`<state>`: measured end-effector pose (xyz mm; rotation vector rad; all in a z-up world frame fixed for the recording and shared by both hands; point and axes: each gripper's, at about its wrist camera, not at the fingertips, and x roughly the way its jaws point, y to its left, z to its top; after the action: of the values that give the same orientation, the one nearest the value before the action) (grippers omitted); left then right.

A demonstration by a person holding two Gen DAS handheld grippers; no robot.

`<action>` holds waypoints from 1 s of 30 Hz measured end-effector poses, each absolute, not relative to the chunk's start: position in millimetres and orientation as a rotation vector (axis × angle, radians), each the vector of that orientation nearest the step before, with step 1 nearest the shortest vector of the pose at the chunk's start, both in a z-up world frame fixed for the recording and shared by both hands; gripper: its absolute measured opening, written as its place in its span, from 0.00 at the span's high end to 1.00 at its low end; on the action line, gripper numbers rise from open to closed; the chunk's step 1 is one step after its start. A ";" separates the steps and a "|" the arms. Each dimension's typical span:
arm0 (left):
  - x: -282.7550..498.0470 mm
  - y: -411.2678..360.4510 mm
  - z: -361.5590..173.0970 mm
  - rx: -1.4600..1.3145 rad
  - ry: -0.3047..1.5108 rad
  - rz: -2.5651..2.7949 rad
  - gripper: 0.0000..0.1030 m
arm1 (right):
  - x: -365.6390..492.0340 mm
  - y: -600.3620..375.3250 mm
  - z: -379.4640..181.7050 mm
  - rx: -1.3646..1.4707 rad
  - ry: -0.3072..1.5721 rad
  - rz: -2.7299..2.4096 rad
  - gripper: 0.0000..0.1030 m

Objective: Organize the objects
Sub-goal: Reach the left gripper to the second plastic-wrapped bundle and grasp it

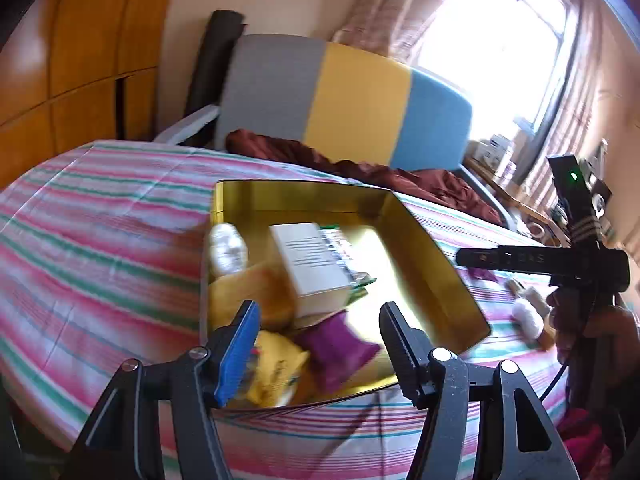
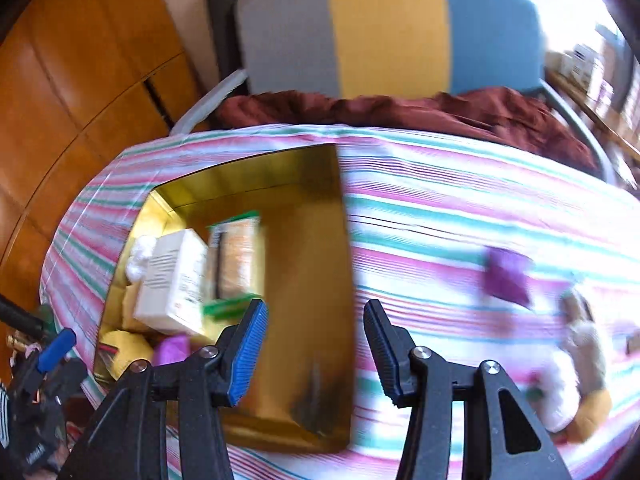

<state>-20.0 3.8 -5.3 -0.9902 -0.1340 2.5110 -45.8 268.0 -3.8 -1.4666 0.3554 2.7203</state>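
Gold tin box (image 2: 304,280) on the striped bed holds most things. Both grippers are empty, jaws apart. Swing the right gripper (image 2: 316,340) over the purple pouch (image 2: 506,276) and grab its middle.

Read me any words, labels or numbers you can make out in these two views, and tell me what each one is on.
None can be read for certain.
White box in the gold tin: dark printed lines, blurred.
Right gripper body: pale lettering, too blurred.
Green-edged packet: print smeared.
Left gripper body: small white lettering, too small.
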 end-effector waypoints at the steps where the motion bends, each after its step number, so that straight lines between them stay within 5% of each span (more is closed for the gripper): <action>1: -19.5 10.1 -3.1 -0.983 -0.120 2.499 0.39 | -36.4 280.8 -1.7 -1.444 0.373 2.704 0.51; 14: -4.8 110.5 12.4 -0.923 0.079 2.294 0.39 | 64.4 463.2 17.9 -1.148 0.598 2.370 0.48; 19: 7.3 151.4 13.5 -0.907 0.157 2.207 0.39 | 102.6 518.0 16.2 -1.012 0.722 2.238 0.40; 30: 20.2 223.2 2.2 -0.927 0.267 2.076 0.39 | 158.3 569.6 -17.5 -0.826 1.075 2.079 0.38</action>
<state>20.2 223.2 2.2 -0.9273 0.2673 2.0760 158.3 569.6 -17.5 -0.8257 1.0753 2.0794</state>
